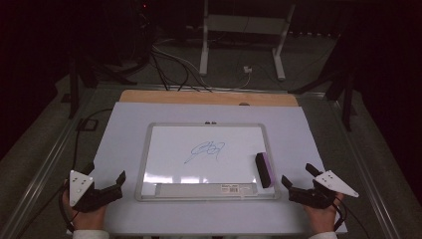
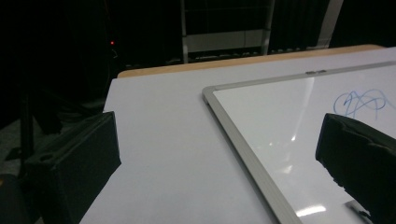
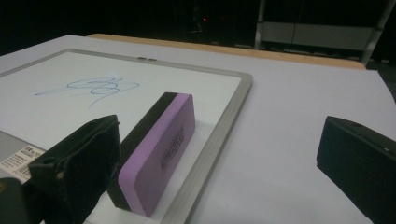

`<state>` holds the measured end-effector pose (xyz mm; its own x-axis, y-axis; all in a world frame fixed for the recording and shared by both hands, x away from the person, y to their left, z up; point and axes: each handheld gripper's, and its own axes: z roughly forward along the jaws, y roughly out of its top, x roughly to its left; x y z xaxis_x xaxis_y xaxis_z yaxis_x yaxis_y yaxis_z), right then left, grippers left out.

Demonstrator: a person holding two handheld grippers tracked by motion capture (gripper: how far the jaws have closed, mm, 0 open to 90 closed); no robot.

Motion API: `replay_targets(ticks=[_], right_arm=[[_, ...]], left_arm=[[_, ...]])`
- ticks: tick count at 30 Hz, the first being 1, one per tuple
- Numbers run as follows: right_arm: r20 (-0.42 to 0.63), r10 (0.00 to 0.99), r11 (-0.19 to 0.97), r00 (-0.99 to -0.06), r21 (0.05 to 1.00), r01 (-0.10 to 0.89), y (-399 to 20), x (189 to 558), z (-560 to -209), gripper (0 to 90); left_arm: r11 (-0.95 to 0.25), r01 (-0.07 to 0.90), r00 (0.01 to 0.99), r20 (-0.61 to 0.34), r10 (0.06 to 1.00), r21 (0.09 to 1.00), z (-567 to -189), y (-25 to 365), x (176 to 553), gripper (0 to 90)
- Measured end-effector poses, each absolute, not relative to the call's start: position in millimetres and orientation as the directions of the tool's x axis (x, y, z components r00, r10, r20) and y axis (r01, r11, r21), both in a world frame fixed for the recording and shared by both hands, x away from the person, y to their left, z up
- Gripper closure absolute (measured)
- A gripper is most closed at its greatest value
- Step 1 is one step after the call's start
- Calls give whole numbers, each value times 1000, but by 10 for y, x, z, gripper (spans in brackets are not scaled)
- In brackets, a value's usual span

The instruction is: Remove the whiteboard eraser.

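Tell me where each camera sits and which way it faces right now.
High view: above the near table edge, looking forward and down on the whiteboard; both hands, the left gripper and right gripper show.
Left gripper view: low by the board's left frame, looking across toward the scribble; its own black jaws stand open.
Right gripper view: low by the board's right frame, facing the eraser; its own jaws stand open.
Shared: the gripper views both show the whiteboard and scribble.
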<state>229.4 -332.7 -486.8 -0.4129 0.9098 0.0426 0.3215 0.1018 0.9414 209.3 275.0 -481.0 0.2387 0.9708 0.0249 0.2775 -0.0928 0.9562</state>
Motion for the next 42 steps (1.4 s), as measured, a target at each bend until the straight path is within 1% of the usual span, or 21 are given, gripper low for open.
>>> replay_targets(ticks=[9,16,21,25,29,42], right_arm=[[68,917,65,-392,946,317,-3377,2286,-4832,0],[61,922,68,-382,947,314,-3370,2281,-4787,0],[66,919,63,-388,948,311,-3356,2285,-4722,0],[47,914,85,-403,949,304,-3332,2303,-4636,0],[53,913,84,-403,945,315,-3339,2336,-4564,0],[85,911,75,-403,928,364,-3335,2500,-4489,0]], left_arm=[[-91,275,218,30,975,957,-4814,2773,2084,6],[-97,285,214,36,976,954,-4828,2761,2093,6],[-92,288,205,32,978,953,-4833,2763,2096,6],[-95,292,205,35,978,952,-4840,2757,2098,6],[-99,299,206,37,978,949,-4850,2751,2107,6],[-103,307,213,37,976,946,-4867,2738,2118,6]])
